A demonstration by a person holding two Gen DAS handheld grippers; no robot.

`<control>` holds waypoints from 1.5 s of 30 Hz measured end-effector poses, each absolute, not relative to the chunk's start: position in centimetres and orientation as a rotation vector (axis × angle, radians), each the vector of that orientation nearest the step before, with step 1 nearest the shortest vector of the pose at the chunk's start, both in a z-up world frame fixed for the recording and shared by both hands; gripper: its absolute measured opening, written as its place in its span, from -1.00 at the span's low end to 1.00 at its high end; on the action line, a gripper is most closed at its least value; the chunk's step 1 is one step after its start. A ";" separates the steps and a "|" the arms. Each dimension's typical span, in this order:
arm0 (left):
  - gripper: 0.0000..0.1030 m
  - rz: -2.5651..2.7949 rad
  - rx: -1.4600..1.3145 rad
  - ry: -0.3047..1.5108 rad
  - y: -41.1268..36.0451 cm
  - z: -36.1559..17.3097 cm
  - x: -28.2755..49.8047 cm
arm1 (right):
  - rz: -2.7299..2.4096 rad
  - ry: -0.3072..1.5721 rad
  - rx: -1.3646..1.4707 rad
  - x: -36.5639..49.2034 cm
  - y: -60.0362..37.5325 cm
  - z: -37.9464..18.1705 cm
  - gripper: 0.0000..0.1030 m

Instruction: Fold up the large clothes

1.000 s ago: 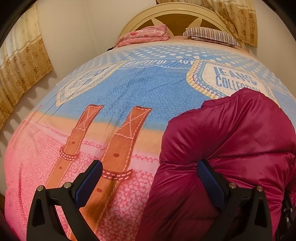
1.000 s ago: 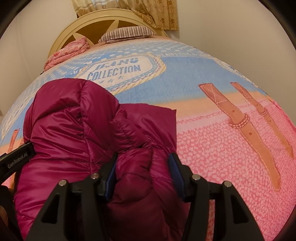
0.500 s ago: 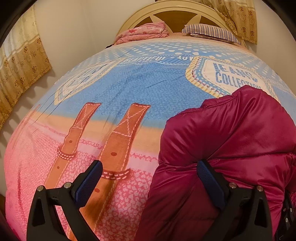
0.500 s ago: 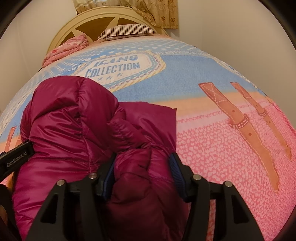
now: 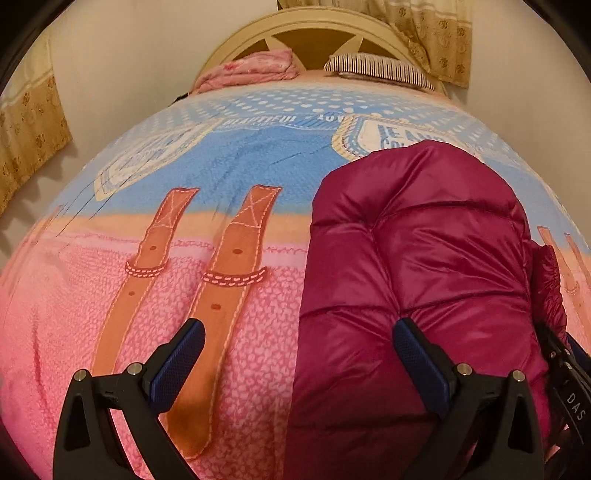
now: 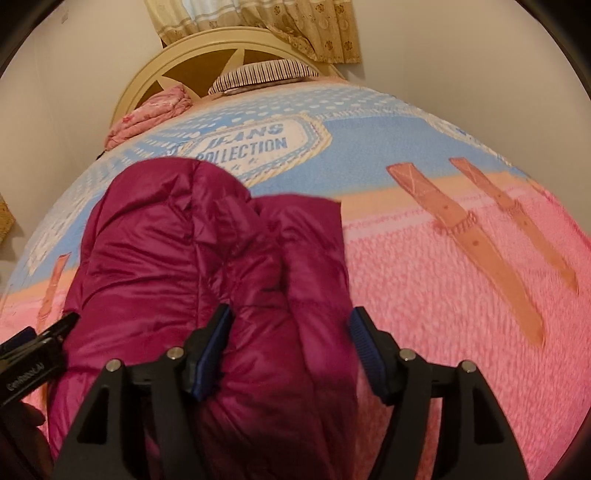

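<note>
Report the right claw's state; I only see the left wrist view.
Observer: The right claw is open. Its jaws have just been opening, with a fold of the jacket between them.
Operator: Say whether it grips that fold.
Observer: No. The pad on the picture's right stands clear of the fabric.
Operator: Describe the jacket's right side.
Observer: A flat folded panel ends in a straight edge on the bedspread, short of the printed straps.

A bed (image 5: 221,155) with cream arched headboard (image 6: 155,70) stands against pale walls (image 5: 129,55); patterned gold curtains (image 6: 295,22) hang behind
</note>
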State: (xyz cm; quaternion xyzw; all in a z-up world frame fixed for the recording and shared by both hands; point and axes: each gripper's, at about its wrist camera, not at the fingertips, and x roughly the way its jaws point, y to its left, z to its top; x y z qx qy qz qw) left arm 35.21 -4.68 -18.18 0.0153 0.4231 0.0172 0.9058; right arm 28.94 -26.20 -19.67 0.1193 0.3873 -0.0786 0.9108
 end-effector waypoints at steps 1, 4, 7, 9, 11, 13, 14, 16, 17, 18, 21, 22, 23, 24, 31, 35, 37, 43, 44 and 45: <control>0.98 0.031 0.020 0.879 -4.6 -18.4 35.1 | -0.159 0.793 0.250 28.7 -26.2 -19.9 0.34; 0.98 0.023 0.022 0.873 -4.7 -18.8 35.0 | -0.144 0.784 0.287 28.5 -26.8 -20.5 0.41; 0.98 0.020 0.046 0.861 -5.1 -19.2 35.0 | -0.128 0.787 0.349 28.8 -27.5 -21.4 0.48; 0.98 0.021 0.046 0.863 -5.1 -19.4 35.1 | -0.121 0.786 0.359 29.0 -27.7 -21.6 0.49; 0.98 0.021 0.048 0.865 -5.2 -19.7 35.3 | -0.119 0.791 0.346 29.3 -27.5 -21.6 0.51; 0.98 0.022 0.049 0.867 -5.3 -19.9 35.4 | -0.113 0.792 0.349 29.4 -27.5 -21.7 0.51; 0.98 0.022 0.049 0.867 -5.3 -19.9 35.4 | -0.109 0.792 0.353 29.3 -27.6 -21.8 0.50; 0.98 0.018 0.053 0.866 -5.4 -20.0 35.4 | -0.101 0.789 0.353 29.3 -27.5 -21.8 0.44; 0.98 0.016 0.052 0.867 -5.5 -20.0 35.5 | -0.093 0.788 0.351 29.2 -27.5 -21.8 0.36; 0.98 0.013 0.055 0.867 -5.5 -20.0 35.5 | -0.086 0.788 0.350 29.3 -27.5 -21.8 0.33; 0.98 0.004 0.065 0.870 -5.7 -20.1 35.6 | -0.071 0.789 0.345 29.3 -27.3 -21.8 0.22; 0.98 -0.001 0.064 0.873 -5.7 -20.1 35.7 | -0.068 0.789 0.345 29.3 -27.3 -21.8 0.20; 0.98 -0.009 0.061 0.877 -5.8 -20.1 35.8 | -0.066 0.790 0.344 29.3 -27.3 -21.9 0.18; 0.97 -0.014 0.059 0.879 -5.8 -20.1 35.8 | -0.064 0.791 0.343 29.4 -27.3 -21.9 0.17; 0.38 -0.096 0.115 0.832 -7.2 -19.8 34.9 | -0.044 0.788 0.344 29.3 -27.0 -21.9 0.04; 0.17 -0.114 0.146 0.822 -8.1 -19.8 34.8 | -0.035 0.788 0.340 29.4 -27.0 -21.9 -0.05; 0.02 -0.125 0.165 0.815 -8.5 -19.7 34.6 | -0.033 0.789 0.338 29.5 -27.0 -21.8 -0.06; -0.20 -0.140 0.206 0.801 -9.2 -19.7 34.4 | -0.024 0.787 0.336 29.4 -26.8 -21.8 -0.14; -0.22 -0.142 0.211 0.799 -9.3 -19.7 34.4 | -0.022 0.786 0.336 29.4 -26.8 -21.8 -0.17; -0.28 -0.144 0.218 0.792 -9.4 -19.6 34.3 | -0.019 0.784 0.336 29.4 -26.7 -21.8 -0.19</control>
